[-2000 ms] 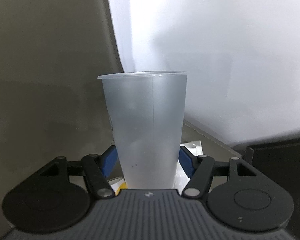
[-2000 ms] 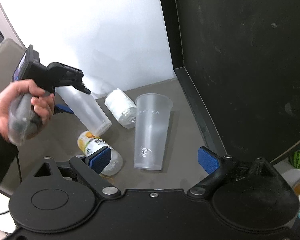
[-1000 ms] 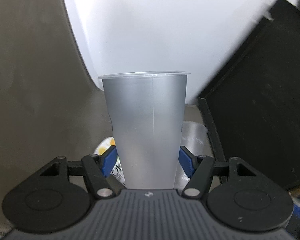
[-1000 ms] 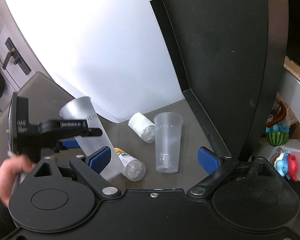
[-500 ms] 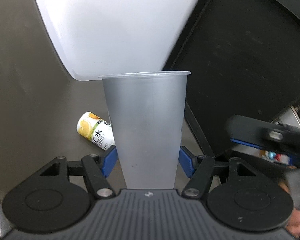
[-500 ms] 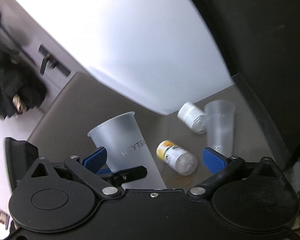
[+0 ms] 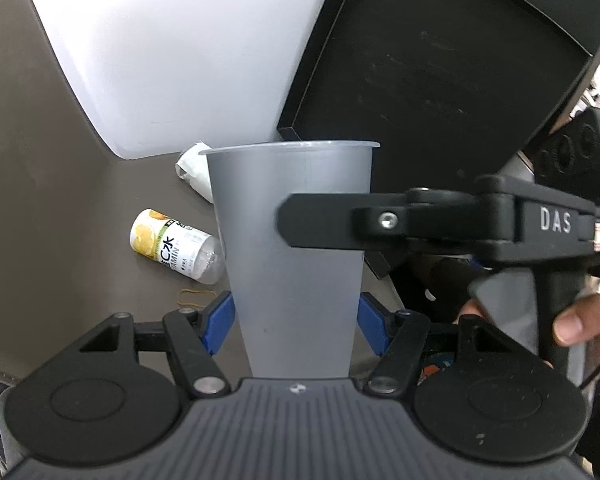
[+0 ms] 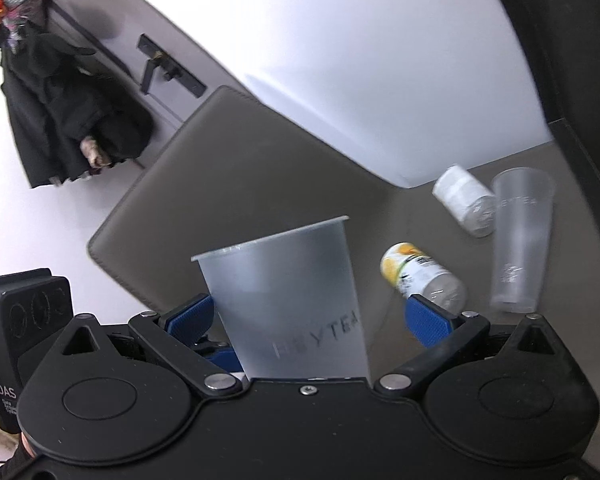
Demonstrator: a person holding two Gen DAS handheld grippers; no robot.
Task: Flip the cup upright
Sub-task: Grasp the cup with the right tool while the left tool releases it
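A frosted clear plastic cup [image 7: 296,264] stands rim-up between the blue pads of my left gripper [image 7: 296,322], which is shut on its lower body and holds it above the brown table [image 7: 40,200]. My right gripper [image 8: 316,320] is open and straddles the same cup [image 8: 288,304], its pads a little off the sides. In the left wrist view one black finger [image 7: 324,220] of the right gripper lies across the cup's front. A second frosted cup [image 8: 520,240] stands upright on the table.
A yellow-labelled bottle [image 7: 176,246] [image 8: 422,282] and a white roll [image 8: 464,206] lie on the table. A rubber band [image 7: 194,298] lies by the bottle. A black panel [image 7: 440,60] stands to the right, a white wall behind.
My left gripper has swung the held cup from facing the wall round toward the table and black panel. My right gripper has moved left and closed in around the cup.
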